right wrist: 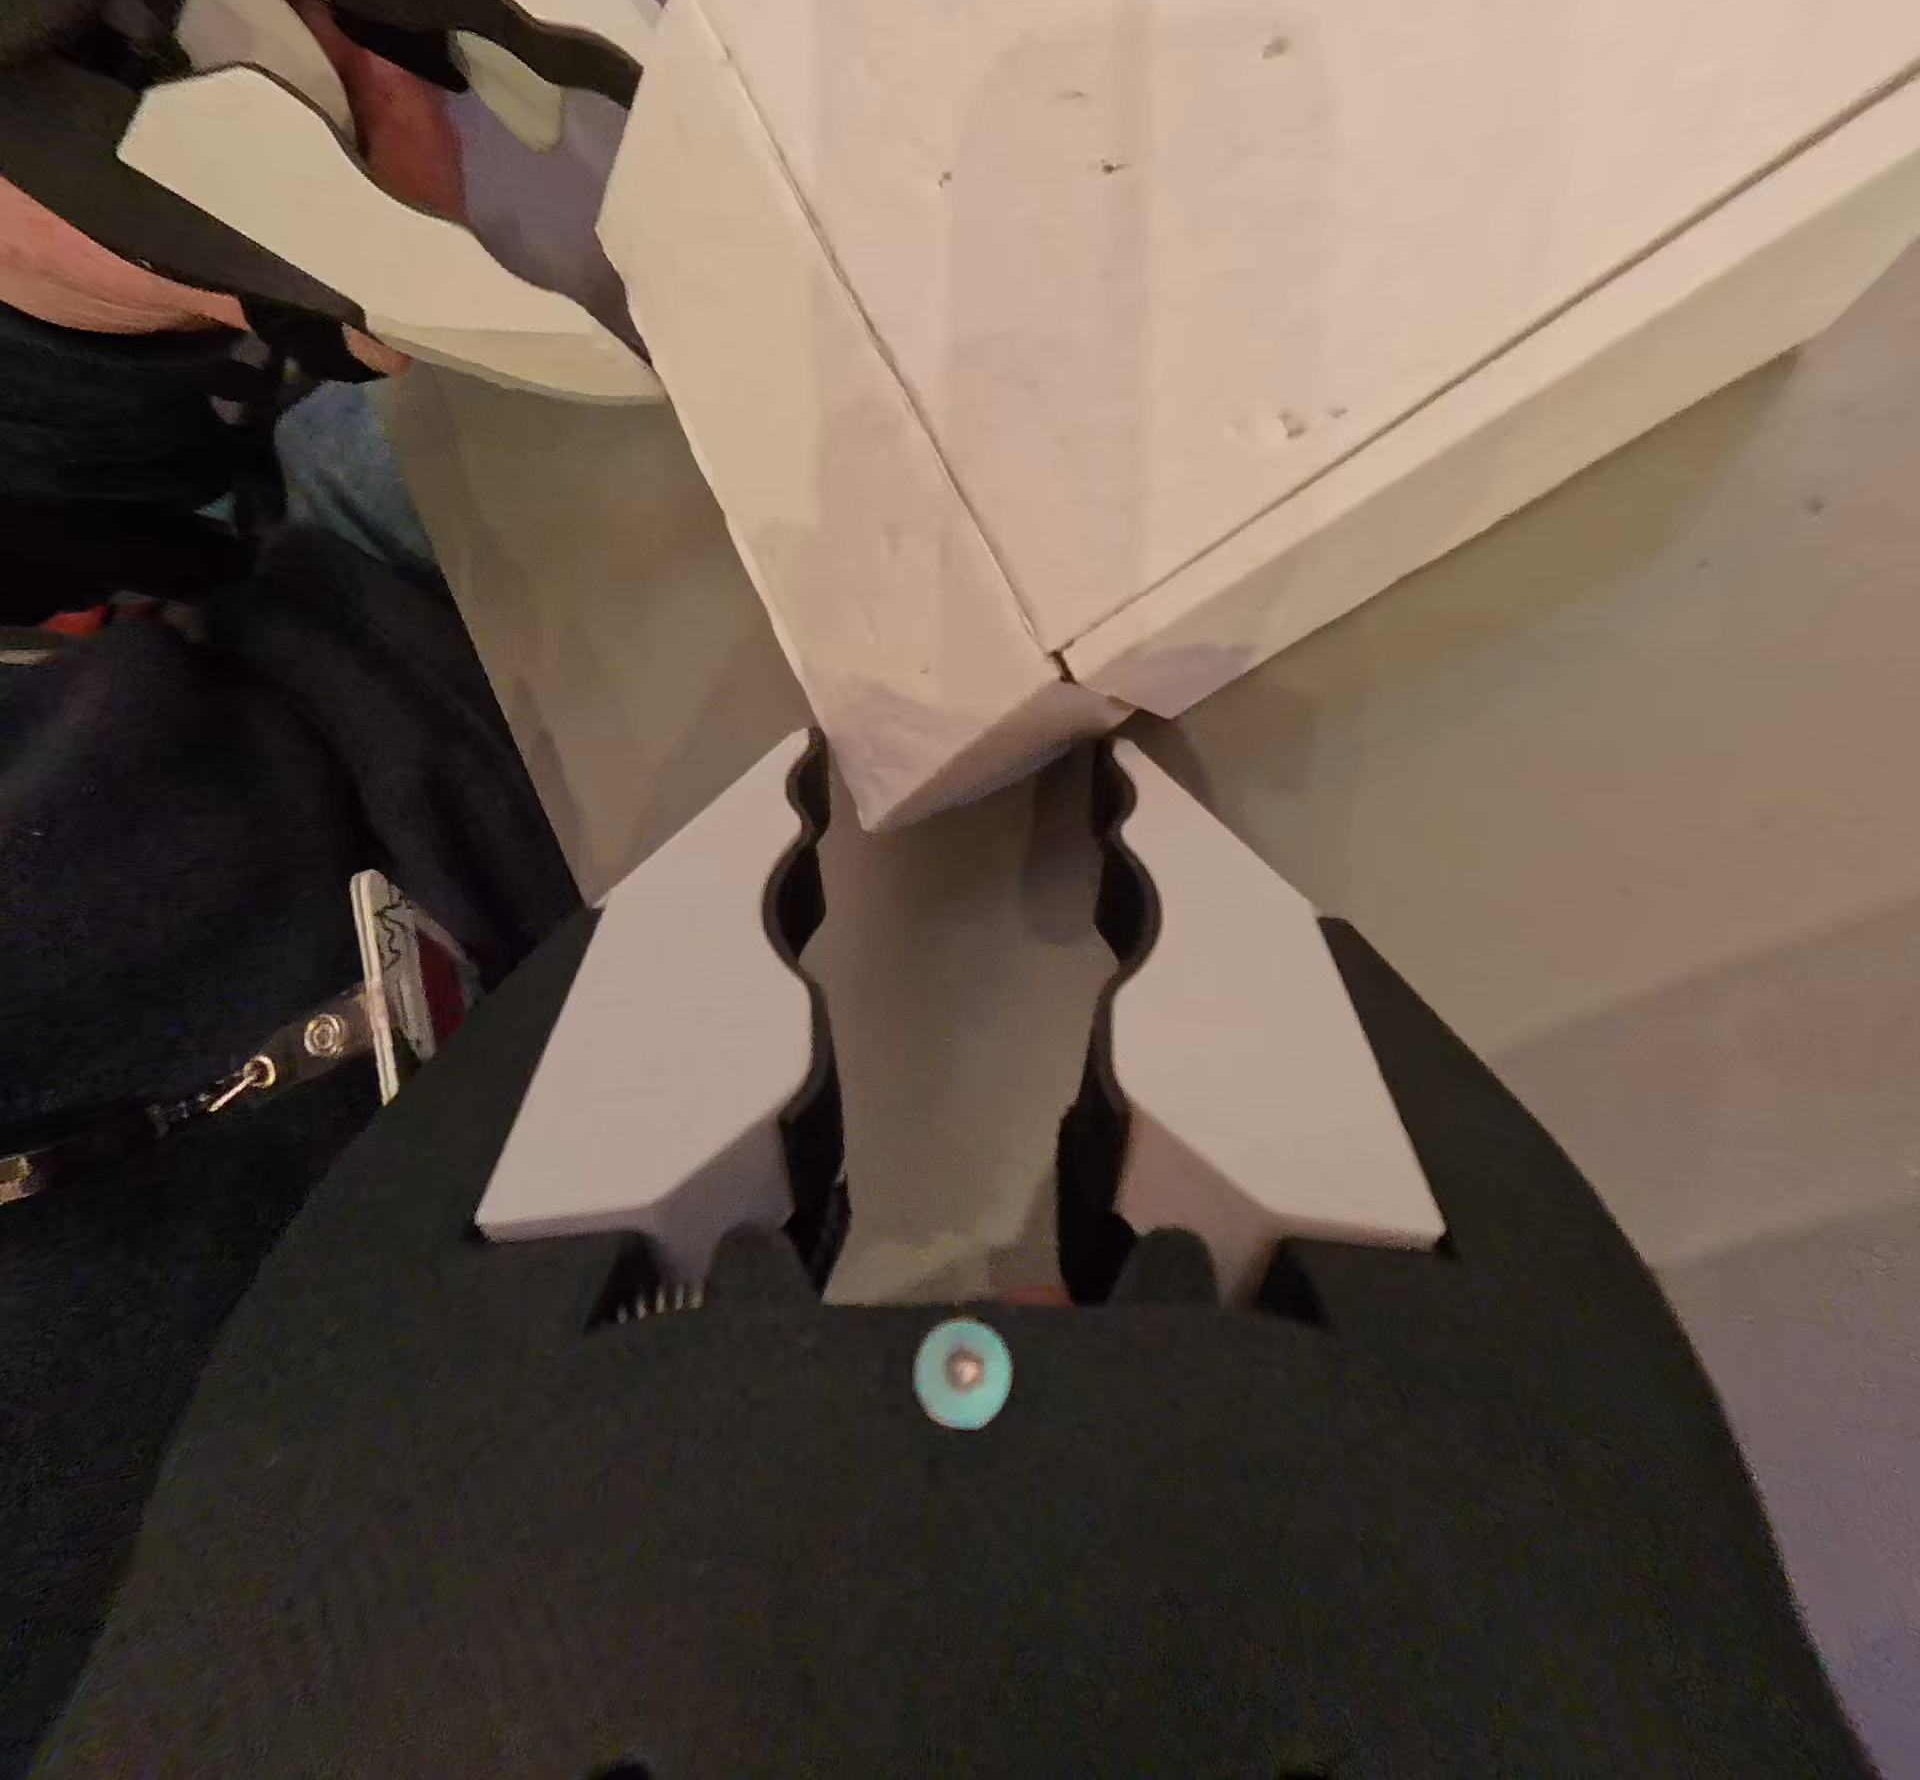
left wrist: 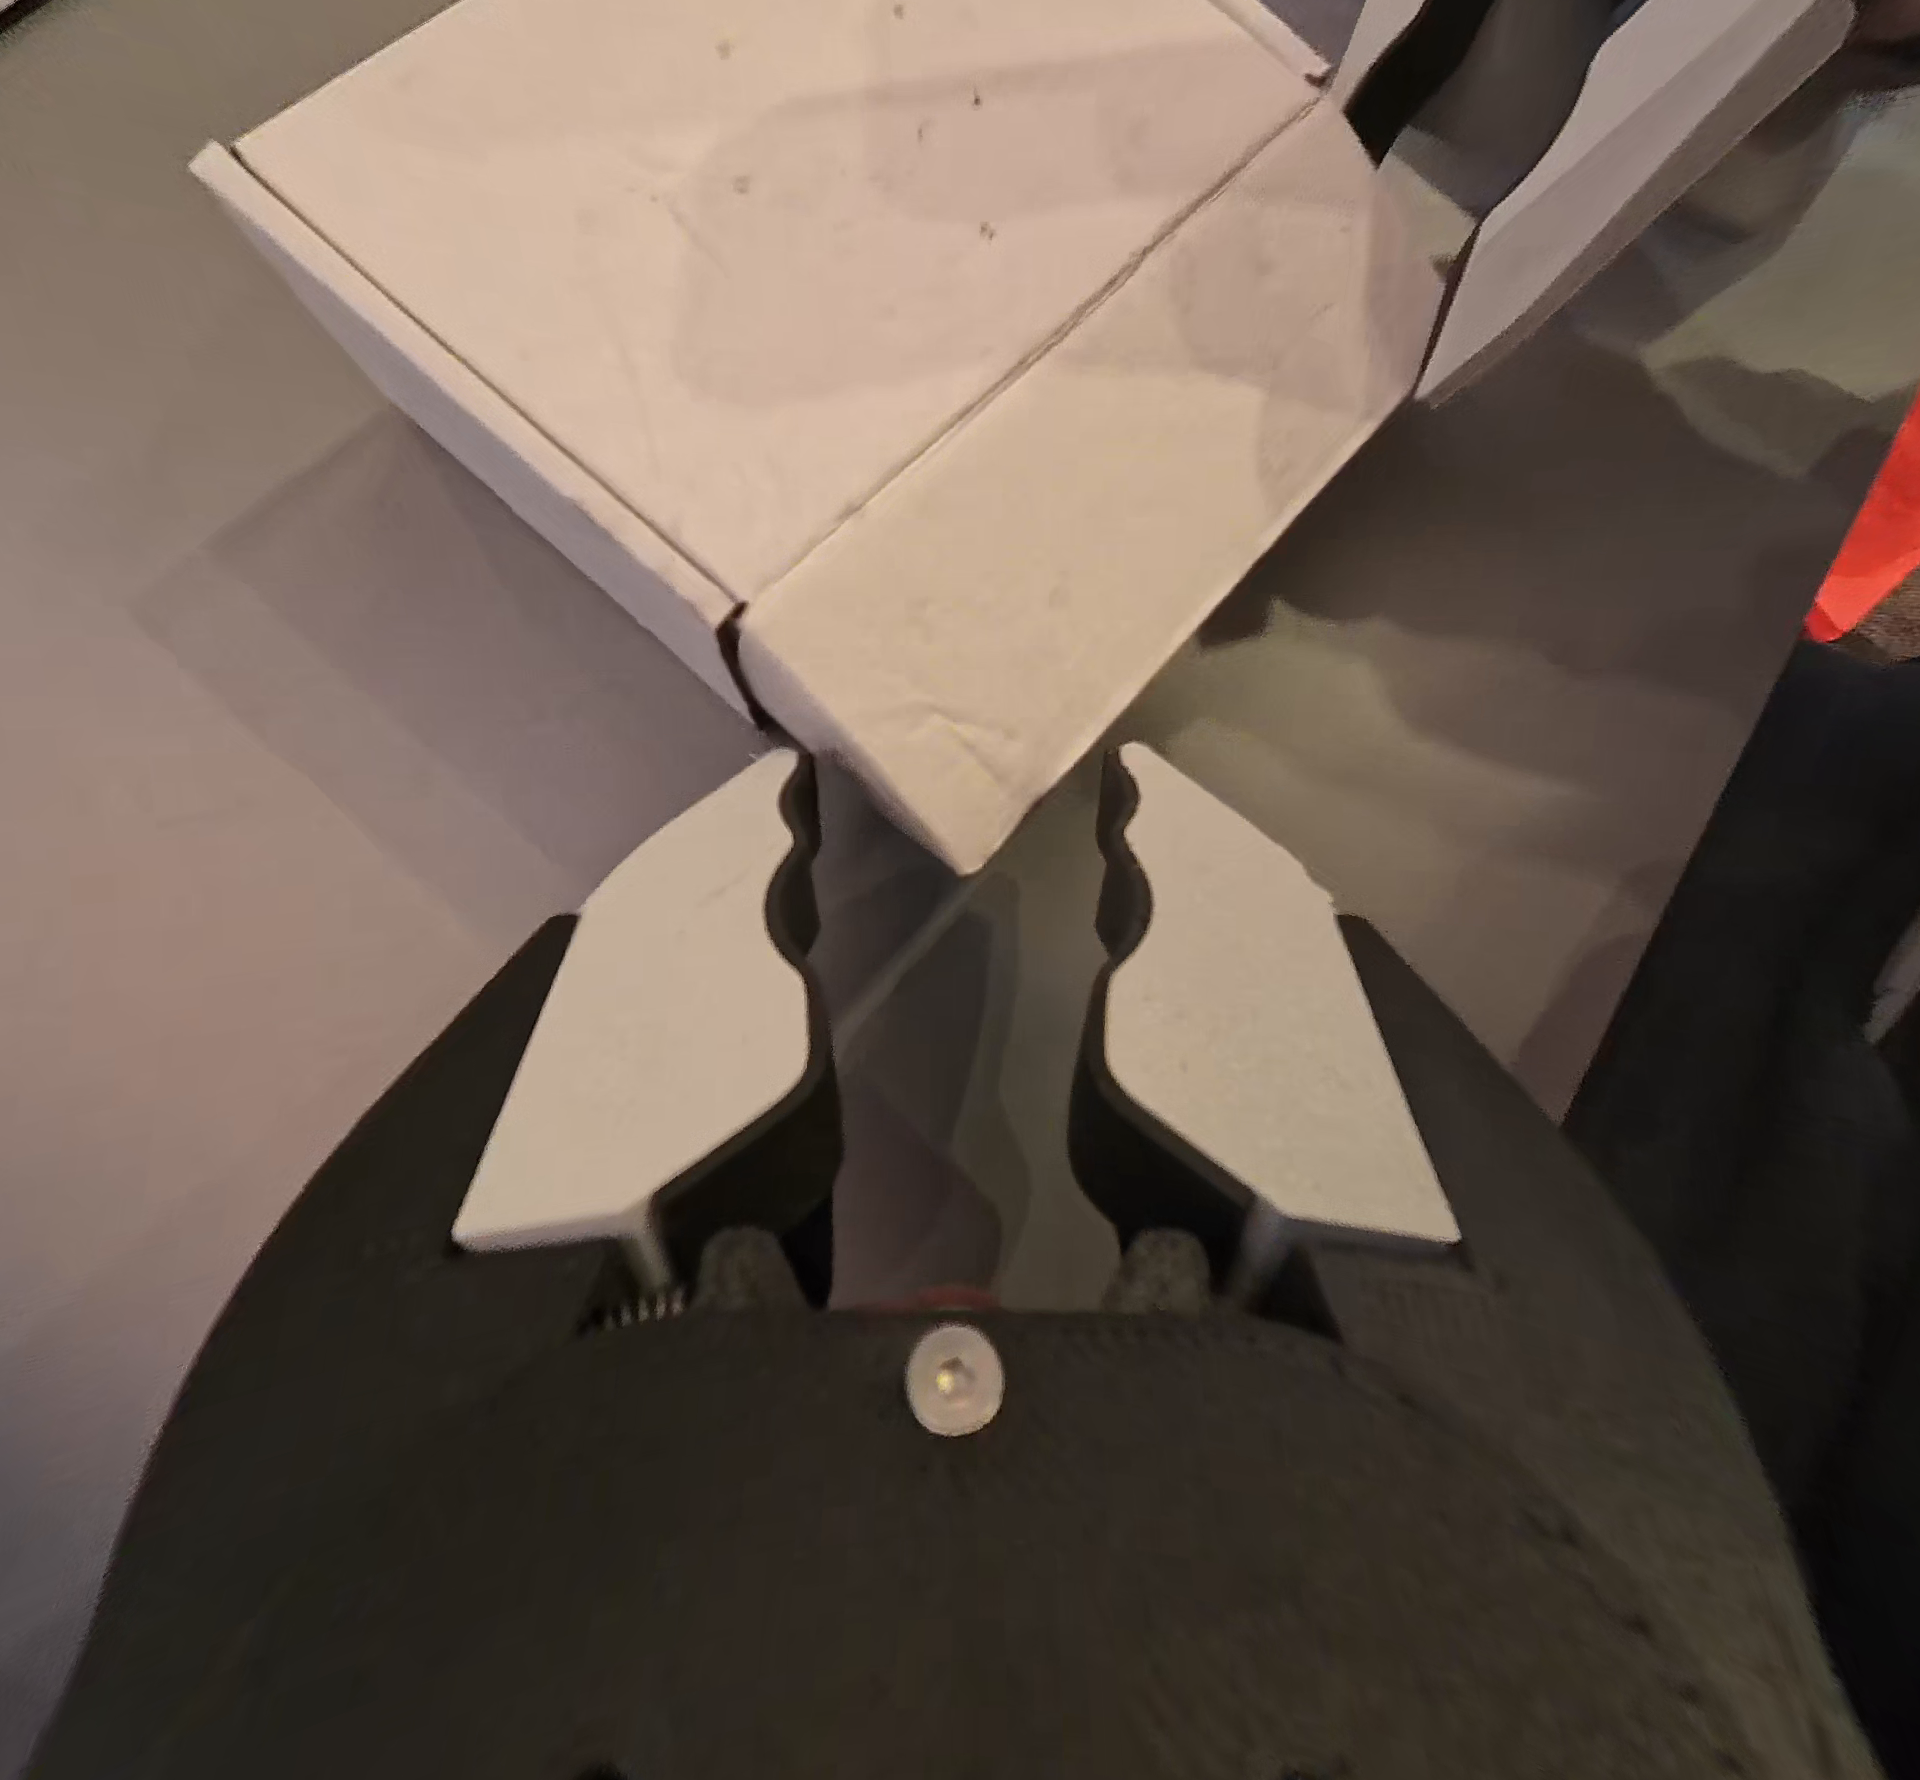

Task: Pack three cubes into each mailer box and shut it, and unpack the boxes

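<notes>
Mailer box shut on table, both grippers parted

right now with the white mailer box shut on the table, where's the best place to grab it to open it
Probably the front flap of the mailer box, the panel below the lid crease. It stands slightly proud at the corners. The left gripper and right gripper each sit open at one of its lower corners, so come from the front and pinch the bottom edge there.

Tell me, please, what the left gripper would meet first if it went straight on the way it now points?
Most likely the near corner of the white mailer box, which already sits between the open fingertips of the left gripper. Depth is unclear, so it might pass just over the grey table.
</notes>
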Demonstrator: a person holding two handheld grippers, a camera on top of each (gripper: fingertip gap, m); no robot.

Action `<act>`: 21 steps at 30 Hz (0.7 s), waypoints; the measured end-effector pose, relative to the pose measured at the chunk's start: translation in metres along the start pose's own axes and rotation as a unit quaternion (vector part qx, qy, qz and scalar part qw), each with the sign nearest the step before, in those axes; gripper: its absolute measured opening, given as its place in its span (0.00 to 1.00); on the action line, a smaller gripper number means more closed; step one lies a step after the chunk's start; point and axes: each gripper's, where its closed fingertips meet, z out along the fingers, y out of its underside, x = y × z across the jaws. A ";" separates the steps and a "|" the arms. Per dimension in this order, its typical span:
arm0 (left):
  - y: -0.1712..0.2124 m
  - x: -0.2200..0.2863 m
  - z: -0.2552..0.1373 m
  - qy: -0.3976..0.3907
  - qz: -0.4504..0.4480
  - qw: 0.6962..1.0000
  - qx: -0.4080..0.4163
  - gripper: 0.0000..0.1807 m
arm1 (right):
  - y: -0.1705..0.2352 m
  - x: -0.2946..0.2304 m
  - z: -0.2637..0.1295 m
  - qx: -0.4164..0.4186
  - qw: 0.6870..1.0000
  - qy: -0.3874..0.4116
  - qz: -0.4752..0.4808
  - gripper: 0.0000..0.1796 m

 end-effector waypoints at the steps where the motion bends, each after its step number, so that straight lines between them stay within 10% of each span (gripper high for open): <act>1: 0.001 -0.001 -0.001 -0.002 0.001 1.000 -0.001 0.28 | 0.000 0.000 -0.002 0.002 1.000 0.002 -0.001 0.27; 9: 0.000 -0.004 0.002 0.006 -0.004 1.000 0.001 0.25 | -0.001 0.006 0.001 -0.007 1.000 0.013 -0.005 0.20; 21: -0.006 -0.023 0.007 0.001 0.013 1.000 -0.019 0.34 | -0.011 0.031 -0.005 -0.046 0.989 0.108 -0.084 0.40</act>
